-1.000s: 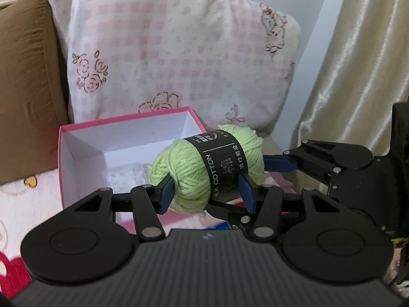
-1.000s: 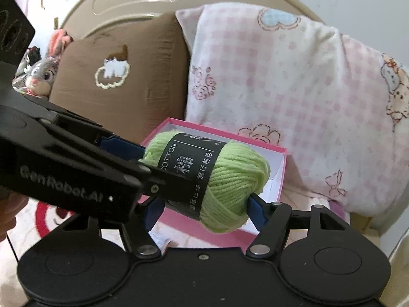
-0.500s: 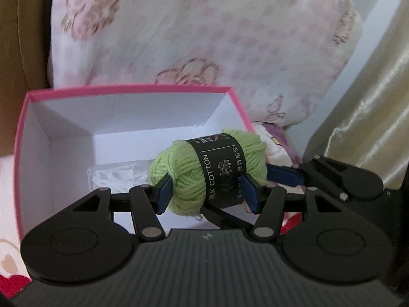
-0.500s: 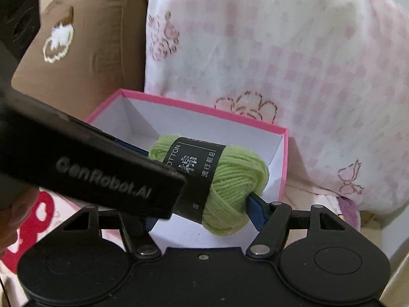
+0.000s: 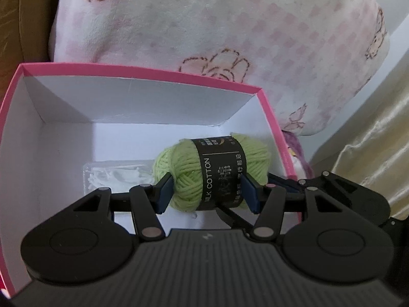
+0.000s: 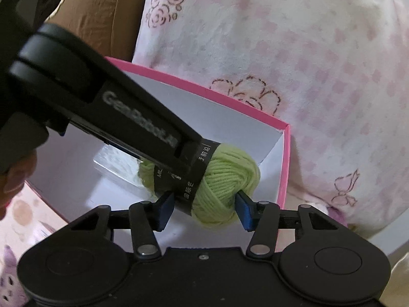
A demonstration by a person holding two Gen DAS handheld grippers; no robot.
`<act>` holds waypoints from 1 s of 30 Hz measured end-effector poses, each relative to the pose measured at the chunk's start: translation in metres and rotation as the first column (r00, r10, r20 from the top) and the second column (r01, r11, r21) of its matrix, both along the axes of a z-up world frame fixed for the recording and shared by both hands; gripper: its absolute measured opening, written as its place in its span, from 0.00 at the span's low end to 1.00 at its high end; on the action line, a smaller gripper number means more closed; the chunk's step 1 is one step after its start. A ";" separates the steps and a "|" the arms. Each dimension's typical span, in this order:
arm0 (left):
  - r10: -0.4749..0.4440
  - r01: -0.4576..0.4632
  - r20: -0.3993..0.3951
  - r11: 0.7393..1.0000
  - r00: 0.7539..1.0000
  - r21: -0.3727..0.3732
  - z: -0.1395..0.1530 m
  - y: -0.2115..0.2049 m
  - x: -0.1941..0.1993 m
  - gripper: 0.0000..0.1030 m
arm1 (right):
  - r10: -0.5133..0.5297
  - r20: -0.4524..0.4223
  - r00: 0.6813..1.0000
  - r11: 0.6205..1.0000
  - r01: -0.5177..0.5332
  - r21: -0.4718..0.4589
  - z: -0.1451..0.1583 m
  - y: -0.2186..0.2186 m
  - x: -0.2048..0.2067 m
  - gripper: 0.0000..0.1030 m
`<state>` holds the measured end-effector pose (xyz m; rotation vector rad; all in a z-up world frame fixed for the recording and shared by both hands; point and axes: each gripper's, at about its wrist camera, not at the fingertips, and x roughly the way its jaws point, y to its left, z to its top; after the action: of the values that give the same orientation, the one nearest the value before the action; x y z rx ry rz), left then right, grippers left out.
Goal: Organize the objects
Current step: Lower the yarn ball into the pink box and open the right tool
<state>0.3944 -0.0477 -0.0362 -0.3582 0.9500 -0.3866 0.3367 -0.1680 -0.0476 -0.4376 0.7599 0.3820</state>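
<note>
**Yarn ball held inside pink box**

Pink-checked pillow (image 5: pixel 230 38) backs the pink box (image 5: pixel 143 75). Both left gripper (image 5: pixel 208 192) and right gripper (image 6: pixel 204 204) clamp the green yarn ball (image 5: pixel 212 171) low inside the box's right end, beside a clear packet (image 5: pixel 115 176).

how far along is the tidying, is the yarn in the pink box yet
Nearly. Done: a clear packet of white bits already lies on the floor of the pink box. In hand: the green yarn ball is inside the box walls, clamped by both the left tool and the right tool. Left: release it and pull both tools out.
</note>
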 end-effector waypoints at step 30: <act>0.066 -0.066 0.003 0.985 0.998 0.158 -0.007 -0.012 -0.005 0.31 | 0.066 -0.020 0.998 0.991 -0.063 0.119 0.000 -0.028 0.003 0.33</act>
<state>0.3893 -0.0595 -0.0429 -0.2448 0.9617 -0.2488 0.3398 -0.1956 -0.0476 -0.3475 0.7437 0.4907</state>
